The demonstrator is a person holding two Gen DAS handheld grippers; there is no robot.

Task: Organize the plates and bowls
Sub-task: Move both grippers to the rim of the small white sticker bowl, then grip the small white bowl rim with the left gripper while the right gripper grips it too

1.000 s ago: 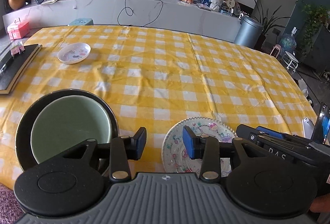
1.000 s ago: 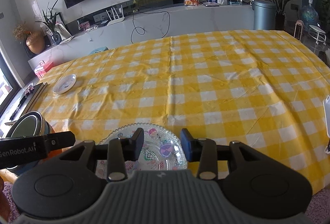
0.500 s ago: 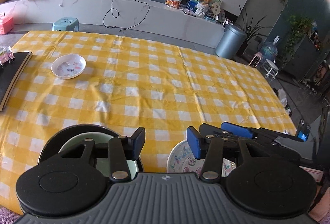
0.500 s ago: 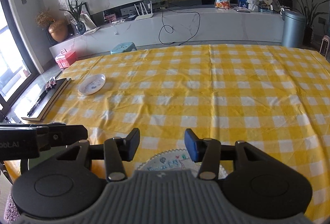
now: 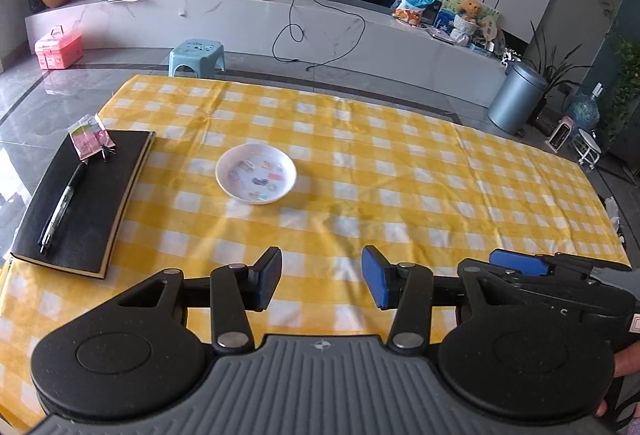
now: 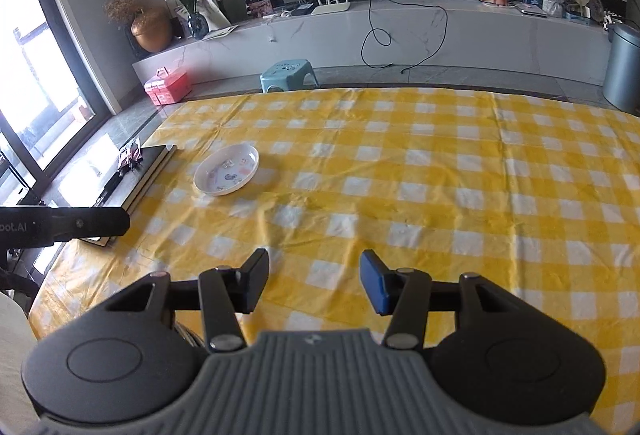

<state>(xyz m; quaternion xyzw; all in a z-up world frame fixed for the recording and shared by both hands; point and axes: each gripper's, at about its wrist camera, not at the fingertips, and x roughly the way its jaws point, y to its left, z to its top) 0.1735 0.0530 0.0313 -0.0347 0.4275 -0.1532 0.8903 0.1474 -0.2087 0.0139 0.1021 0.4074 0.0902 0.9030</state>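
A small white plate with coloured pictures (image 5: 256,173) lies on the yellow checked tablecloth (image 5: 360,171), far ahead of both grippers; it also shows in the right wrist view (image 6: 226,169). My left gripper (image 5: 320,283) is open and empty above the near part of the table. My right gripper (image 6: 313,285) is open and empty, also high above the near edge. The right gripper shows at the right of the left wrist view (image 5: 560,267). The green bowl on its dark plate and the patterned glass plate are out of sight below the grippers.
A black notebook (image 5: 80,195) with a pen and clips lies at the table's left edge, also in the right wrist view (image 6: 140,175). Beyond the table stand a blue stool (image 5: 196,55), a pink box (image 5: 58,47) and a grey bin (image 5: 516,99).
Both grippers have lifted and tilted up and back. The green bowl and the patterned plate have dropped out of view. Both stay open.
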